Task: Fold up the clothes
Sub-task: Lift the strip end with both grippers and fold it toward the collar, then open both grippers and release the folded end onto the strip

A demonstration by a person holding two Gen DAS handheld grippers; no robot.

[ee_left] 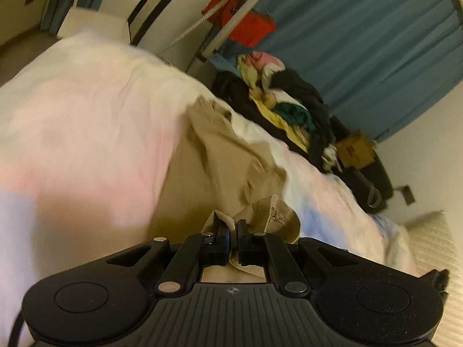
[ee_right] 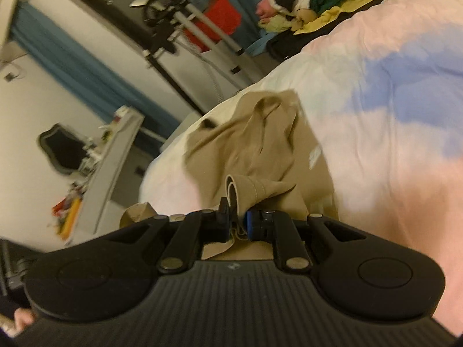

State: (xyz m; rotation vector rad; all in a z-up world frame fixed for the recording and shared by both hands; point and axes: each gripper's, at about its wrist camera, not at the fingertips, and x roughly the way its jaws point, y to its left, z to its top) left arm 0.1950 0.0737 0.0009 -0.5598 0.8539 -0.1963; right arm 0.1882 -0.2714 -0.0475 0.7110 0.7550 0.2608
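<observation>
Right now both grippers pinch the same tan garment (ee_left: 220, 156), which lies crumpled on a bed covered by a pastel pink, white and blue duvet (ee_left: 86, 121). The left gripper (ee_left: 233, 228) has its fingers pressed together on a tan edge beside a patch of printed lettering. The right gripper (ee_right: 237, 211) clamps a stitched, rolled hem, its fingers closed on the cloth. From there the fabric trails away across the bed in loose folds. Farther along the mattress sits a pile of mixed clothes (ee_left: 289, 107), black, yellow, green and pink, well apart from the tan piece. Blue curtains (ee_left: 376, 43) hang behind.
</observation>
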